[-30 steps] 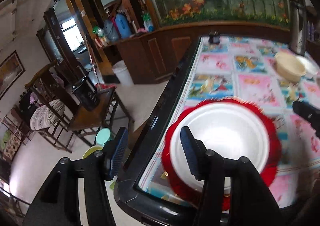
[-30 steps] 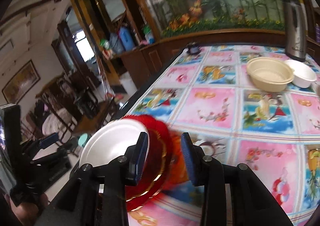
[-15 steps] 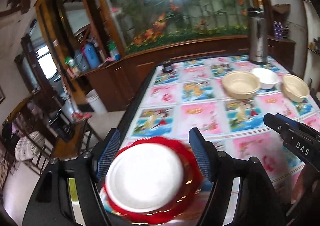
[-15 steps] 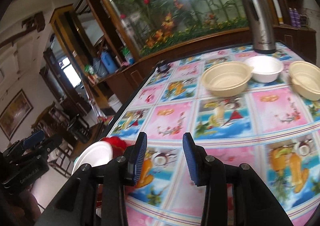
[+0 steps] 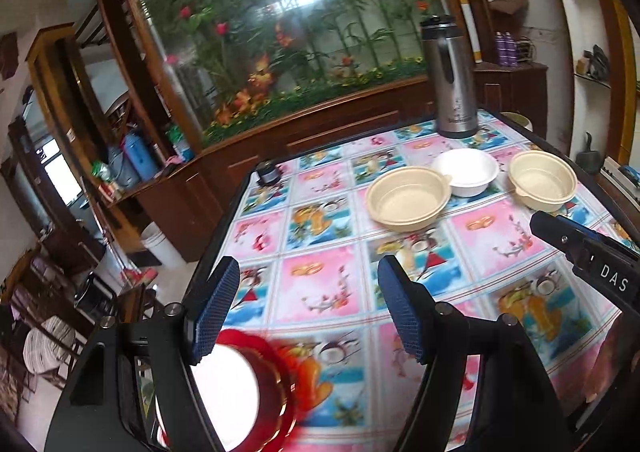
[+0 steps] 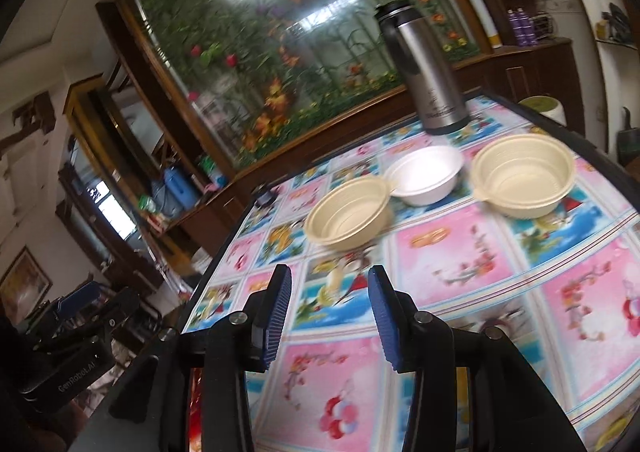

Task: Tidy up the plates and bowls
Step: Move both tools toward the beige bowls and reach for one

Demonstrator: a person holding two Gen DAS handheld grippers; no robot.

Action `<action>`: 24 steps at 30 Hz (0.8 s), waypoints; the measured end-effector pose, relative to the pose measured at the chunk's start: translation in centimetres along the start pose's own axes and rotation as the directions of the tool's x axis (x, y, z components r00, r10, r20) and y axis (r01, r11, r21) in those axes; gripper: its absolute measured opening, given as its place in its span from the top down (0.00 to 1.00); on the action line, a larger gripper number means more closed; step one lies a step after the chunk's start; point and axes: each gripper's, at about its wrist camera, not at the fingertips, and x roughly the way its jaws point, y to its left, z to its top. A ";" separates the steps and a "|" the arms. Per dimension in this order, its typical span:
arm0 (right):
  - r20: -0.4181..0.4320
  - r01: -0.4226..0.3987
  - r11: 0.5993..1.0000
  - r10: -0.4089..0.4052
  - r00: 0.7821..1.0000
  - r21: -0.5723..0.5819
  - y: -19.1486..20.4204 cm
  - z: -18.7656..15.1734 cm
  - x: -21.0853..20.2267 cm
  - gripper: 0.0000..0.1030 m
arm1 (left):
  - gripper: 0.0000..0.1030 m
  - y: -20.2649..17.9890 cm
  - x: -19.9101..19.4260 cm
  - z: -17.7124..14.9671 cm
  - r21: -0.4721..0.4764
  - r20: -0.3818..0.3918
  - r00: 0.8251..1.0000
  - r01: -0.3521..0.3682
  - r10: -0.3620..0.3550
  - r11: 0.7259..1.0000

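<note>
A white plate lies stacked on a red scalloped plate at the table's near left corner, below my left gripper, which is open and empty. A cream bowl, a white bowl and a second cream bowl stand at the far side; the same cream bowl, white bowl and second cream bowl show in the right wrist view. My right gripper is open and empty above the tablecloth, short of the nearer cream bowl. It also shows in the left wrist view.
A steel thermos stands at the table's far edge, behind the bowls. A small dark object sits at the far left corner. The table has a colourful picture cloth and a dark rim. Chairs and cabinets stand left of the table.
Both grippers have swung up and away from the stacked plates toward the bowls. The plates have slid to the bottom left of the left view and almost out of the right view.
</note>
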 end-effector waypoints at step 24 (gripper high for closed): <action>-0.016 0.070 0.996 -0.070 0.997 0.046 -4.8 2.1 1.9 0.58 | 0.30 -5.1 5.1 2.7 0.042 -0.066 0.995 0.081 -0.078 0.996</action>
